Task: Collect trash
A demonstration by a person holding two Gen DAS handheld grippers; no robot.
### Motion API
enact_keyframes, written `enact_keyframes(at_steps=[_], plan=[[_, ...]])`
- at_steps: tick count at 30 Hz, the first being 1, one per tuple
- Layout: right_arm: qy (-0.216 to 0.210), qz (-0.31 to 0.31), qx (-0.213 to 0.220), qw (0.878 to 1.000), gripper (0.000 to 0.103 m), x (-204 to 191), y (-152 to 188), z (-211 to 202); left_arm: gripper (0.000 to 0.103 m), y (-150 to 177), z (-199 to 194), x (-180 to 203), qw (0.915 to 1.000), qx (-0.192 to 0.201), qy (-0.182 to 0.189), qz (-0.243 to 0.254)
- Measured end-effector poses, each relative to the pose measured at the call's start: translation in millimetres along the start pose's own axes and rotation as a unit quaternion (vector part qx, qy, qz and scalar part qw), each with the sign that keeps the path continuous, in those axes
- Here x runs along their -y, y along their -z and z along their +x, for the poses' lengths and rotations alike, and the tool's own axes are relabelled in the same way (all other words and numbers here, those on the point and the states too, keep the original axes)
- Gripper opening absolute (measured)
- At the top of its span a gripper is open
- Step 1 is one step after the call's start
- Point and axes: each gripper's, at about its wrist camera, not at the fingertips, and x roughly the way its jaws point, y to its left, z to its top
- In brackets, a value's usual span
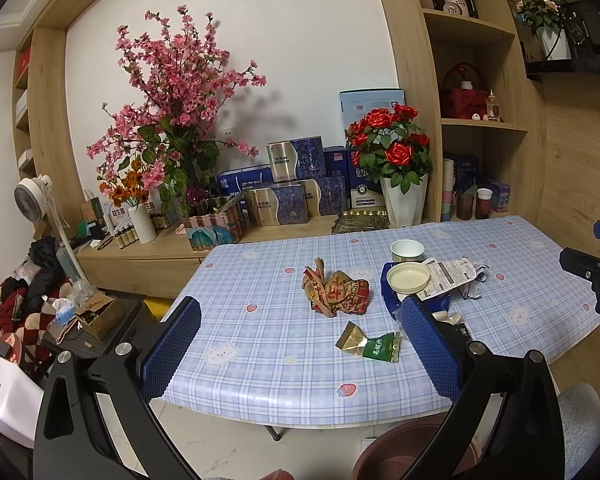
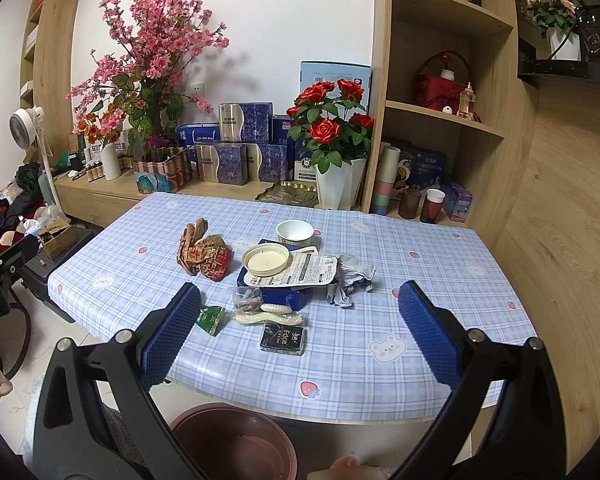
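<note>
Trash lies on the blue checked table: a crumpled red-brown wrapper, a green-gold packet, a cream lid on a blue box, a paper cup, a white label card, crumpled paper and a black tissue pack. My left gripper is open and empty above the table's near edge. My right gripper is open and empty too. A brown bin stands below the table edge.
A wooden sideboard behind the table holds pink blossoms, a rose pot and blue boxes. Shelves rise at the right. A fan and clutter stand at the left.
</note>
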Motion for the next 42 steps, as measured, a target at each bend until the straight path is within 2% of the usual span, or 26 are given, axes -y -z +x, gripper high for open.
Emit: enact_keyframes(at_steps=[24, 26, 30, 36, 42], plan=[[0.001, -0.002, -0.002, 1.000, 0.097, 2.3, -2.2, -0.1, 0.098, 0.1, 0.2, -0.3, 1.0000, -0.001, 0.002, -0.002], [-0.001, -0.003, -0.005, 1.000, 0.097, 3.7, -2.2, 0.9, 0.098, 1.6, -7.5, -11.7, 1.0000, 0.003, 0.000, -0.002], [-0.004, -0.004, -0.007, 1.000, 0.097, -1.1, 5.1, 5.9, 0.098, 6.6, -7.2, -28.9, 0.9997, 0.015, 0.019, -0.009], [-0.015, 0.006, -0.011, 1.000, 0.097, 4.7, 15.0, 18.6, 0.098, 15.1, 12.1, -22.7, 0.9992, 0.008, 0.031, -0.024], [-0.027, 0.028, -0.024, 0.999, 0.098, 15.3, 27.4, 42.0, 0.098, 32.0, 38.4, -36.7, 0.9947, -0.010, 0.070, -0.075]])
